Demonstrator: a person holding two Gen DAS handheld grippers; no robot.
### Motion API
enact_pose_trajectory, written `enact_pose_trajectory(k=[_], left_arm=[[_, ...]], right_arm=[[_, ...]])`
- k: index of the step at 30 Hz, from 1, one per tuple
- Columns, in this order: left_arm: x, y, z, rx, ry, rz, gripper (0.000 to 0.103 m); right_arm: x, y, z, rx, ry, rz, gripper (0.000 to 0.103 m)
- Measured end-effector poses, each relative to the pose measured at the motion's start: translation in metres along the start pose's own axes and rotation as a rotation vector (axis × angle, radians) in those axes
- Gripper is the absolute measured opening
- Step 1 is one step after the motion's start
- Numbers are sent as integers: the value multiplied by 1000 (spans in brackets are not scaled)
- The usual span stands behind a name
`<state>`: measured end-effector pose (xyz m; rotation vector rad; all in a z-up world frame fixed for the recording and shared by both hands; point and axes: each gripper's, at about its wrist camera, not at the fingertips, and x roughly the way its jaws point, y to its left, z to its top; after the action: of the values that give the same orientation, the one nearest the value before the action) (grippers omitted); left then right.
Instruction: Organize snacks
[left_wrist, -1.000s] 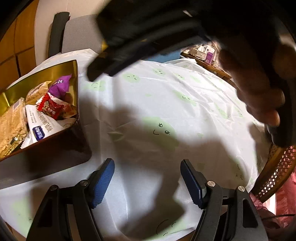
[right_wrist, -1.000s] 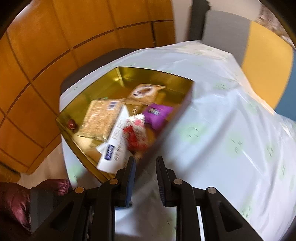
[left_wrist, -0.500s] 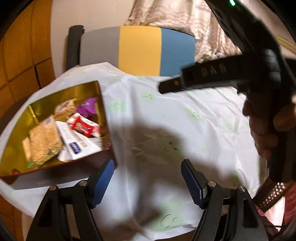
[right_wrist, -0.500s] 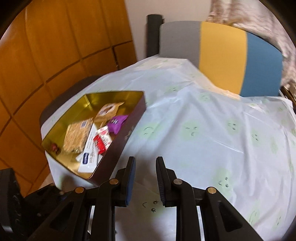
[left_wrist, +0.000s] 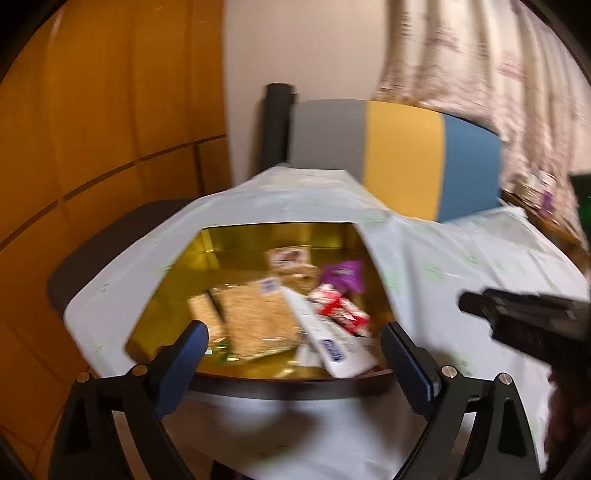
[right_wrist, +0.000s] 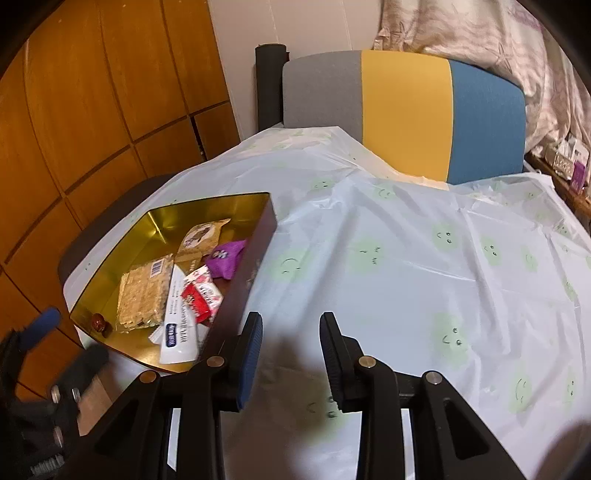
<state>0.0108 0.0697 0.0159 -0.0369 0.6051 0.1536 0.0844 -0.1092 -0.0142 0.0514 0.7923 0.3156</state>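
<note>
A gold tin (right_wrist: 258, 254) sits at the table's left end. In it lie a cracker pack (right_wrist: 144, 291), a white packet (right_wrist: 181, 328), a red packet (right_wrist: 201, 295), a purple packet (right_wrist: 225, 258) and a brown packet (right_wrist: 201, 236). My right gripper (right_wrist: 291, 350) hovers over the tablecloth just right of the tin, its jaws opening with nothing between them. In the left wrist view my left gripper (left_wrist: 295, 354) hangs before the tin (left_wrist: 277, 230), jaws opening wide and holding nothing. The cracker pack (left_wrist: 255, 317) and red packet (left_wrist: 340, 310) lie beyond its pads.
A pale tablecloth (right_wrist: 406, 258) with green faces covers the table. A grey, yellow and blue chair back (right_wrist: 406, 110) stands behind it. Wooden panels (right_wrist: 92, 110) line the left. A shelf of small items (right_wrist: 569, 162) is at the right. A small round sweet (right_wrist: 98, 322) lies in the tin's corner.
The left gripper has risen and swung from the bare cloth to face the tin, and its jaws have spread. The right gripper's jaws have parted from nearly shut, and it has drawn back from the tin.
</note>
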Motion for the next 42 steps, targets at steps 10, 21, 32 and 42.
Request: enact_pose_trajectory(k=[10, 21, 32, 42], left_arm=[[12, 34, -6, -92, 27, 71, 99], [14, 31, -8, -88, 37, 65, 101], [16, 33, -8, -92, 41, 66, 101], [16, 33, -9, -89, 45, 67, 102]], right_arm=[[6, 56, -13, -92, -2, -33, 37], [9, 63, -14, -106, -4, -48, 37], [8, 63, -15, -108, -9, -48, 37], [8, 63, -15, -109, -9, -44, 37]])
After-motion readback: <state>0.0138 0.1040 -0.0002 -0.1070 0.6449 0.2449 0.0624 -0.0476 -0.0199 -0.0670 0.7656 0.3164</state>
